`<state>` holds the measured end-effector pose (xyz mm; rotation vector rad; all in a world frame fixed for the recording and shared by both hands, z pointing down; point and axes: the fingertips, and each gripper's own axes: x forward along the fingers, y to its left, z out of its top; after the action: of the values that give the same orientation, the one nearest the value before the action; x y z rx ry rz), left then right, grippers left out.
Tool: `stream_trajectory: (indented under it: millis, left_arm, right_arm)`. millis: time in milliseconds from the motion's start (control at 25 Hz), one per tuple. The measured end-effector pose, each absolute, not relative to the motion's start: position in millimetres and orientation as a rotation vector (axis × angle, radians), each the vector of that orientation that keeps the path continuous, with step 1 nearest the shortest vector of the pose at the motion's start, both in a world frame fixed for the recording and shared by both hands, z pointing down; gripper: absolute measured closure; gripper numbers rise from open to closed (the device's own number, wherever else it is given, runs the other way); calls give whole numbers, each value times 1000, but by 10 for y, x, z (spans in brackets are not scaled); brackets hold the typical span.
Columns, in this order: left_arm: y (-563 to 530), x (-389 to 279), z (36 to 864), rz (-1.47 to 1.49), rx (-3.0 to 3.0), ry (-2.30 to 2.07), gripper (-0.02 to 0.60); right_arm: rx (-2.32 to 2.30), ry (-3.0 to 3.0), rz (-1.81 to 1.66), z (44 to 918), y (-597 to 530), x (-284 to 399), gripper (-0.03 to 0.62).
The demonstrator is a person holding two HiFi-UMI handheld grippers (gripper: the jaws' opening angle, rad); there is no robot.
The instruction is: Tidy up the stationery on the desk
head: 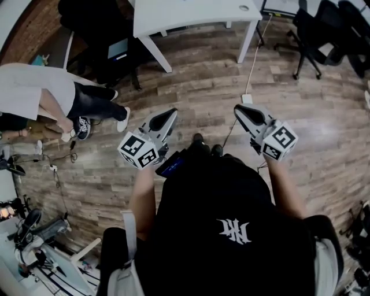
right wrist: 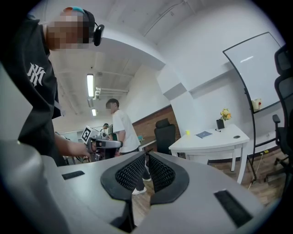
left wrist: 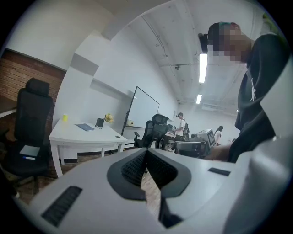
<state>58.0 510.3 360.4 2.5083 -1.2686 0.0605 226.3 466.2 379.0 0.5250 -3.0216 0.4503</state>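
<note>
Your left gripper (head: pixel 171 114) has its jaws closed on nothing, and your right gripper (head: pixel 239 110) is the same, jaws pressed nearly together and empty. Both hover over the wood floor (head: pixel 202 87) in front of your chest, tips toward 12 o'clock. The white desk (head: pixel 191 14) stands at 12 o'clock, well apart from both. The left gripper view shows a notebook (left wrist: pixel 85 127), a dark holder (left wrist: pixel 100 122) and a yellow cup (left wrist: pixel 65 117) on it. A person (head: pixel 52 92) stands at 9 o'clock, and a chair (head: pixel 315 34) at 2 o'clock.
</note>
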Motion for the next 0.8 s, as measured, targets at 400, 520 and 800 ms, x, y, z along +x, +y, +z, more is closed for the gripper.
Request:
stream_trajectory:
  millis: [400, 520, 800]
  left_arm:
    - [4808, 423, 3817, -5, 2458, -1256, 580]
    - [4592, 435, 3948, 9, 2443, -1238, 580]
    - [3745, 254, 4036, 0, 2445, -1195, 580]
  right_arm:
    - [528, -2976, 509, 4003, 4375, 2133, 545]
    - [517, -2970, 503, 4031, 4122, 2068, 545]
    - [520, -2926, 538, 4146, 3323, 1816, 545]
